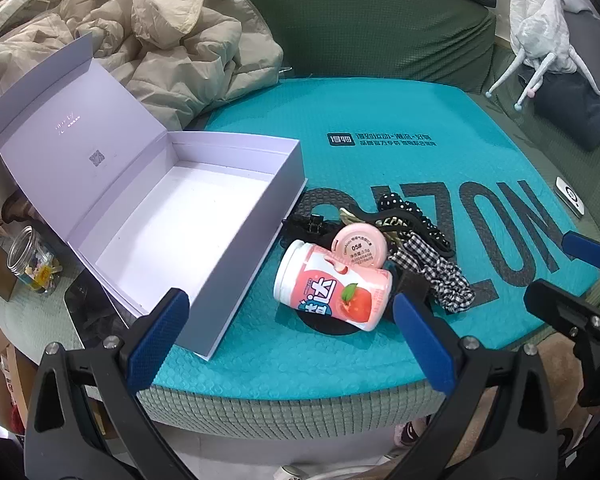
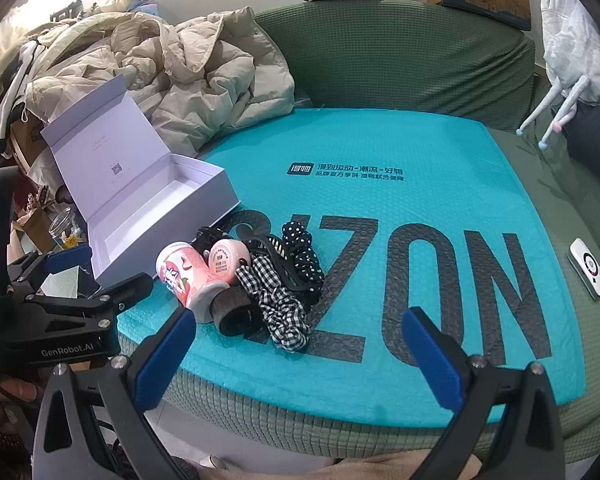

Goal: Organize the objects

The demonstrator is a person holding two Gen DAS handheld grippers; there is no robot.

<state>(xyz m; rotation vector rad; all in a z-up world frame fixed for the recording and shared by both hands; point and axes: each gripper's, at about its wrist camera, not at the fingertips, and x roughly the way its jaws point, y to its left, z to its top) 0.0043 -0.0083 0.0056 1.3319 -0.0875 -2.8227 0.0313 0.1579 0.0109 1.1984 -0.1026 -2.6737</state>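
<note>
1. Green textured sofa upholstery (image 1: 380,28) fills the background, and a teal bubble mailer (image 1: 380,168) printed with large dark letters is spread flat over the seat.
2. Crumpled beige padded jackets (image 1: 172,48) are heaped at the back left of the seat.
3. An open pale lilac box (image 1: 188,216) is set on the left part of the mailer, its hinged lid leaned back and its white inside bare.
4. Just right of the box, a small cluster of items is gathered: a pink peach-print bottle (image 1: 332,284) is laid on its side, and a round pink compact (image 1: 359,247) is propped against it.
5. Beside these, a black-and-white checked scrunchie (image 1: 436,272), a polka-dot hair clip (image 1: 416,216) and a black claw clip (image 1: 304,228) are seen touching one another.
6. A white device with a round dial (image 2: 588,268) is seen on the green cover, well apart to the right.
7. The left gripper (image 1: 292,336) is held spread wide above the mailer's near edge, with nothing gripped; the bottle is seen between its blue pads (image 1: 160,332), untouched.
8. The right gripper (image 2: 300,352) is likewise spread wide and holds nothing, with the cluster just beyond its left finger.
</note>
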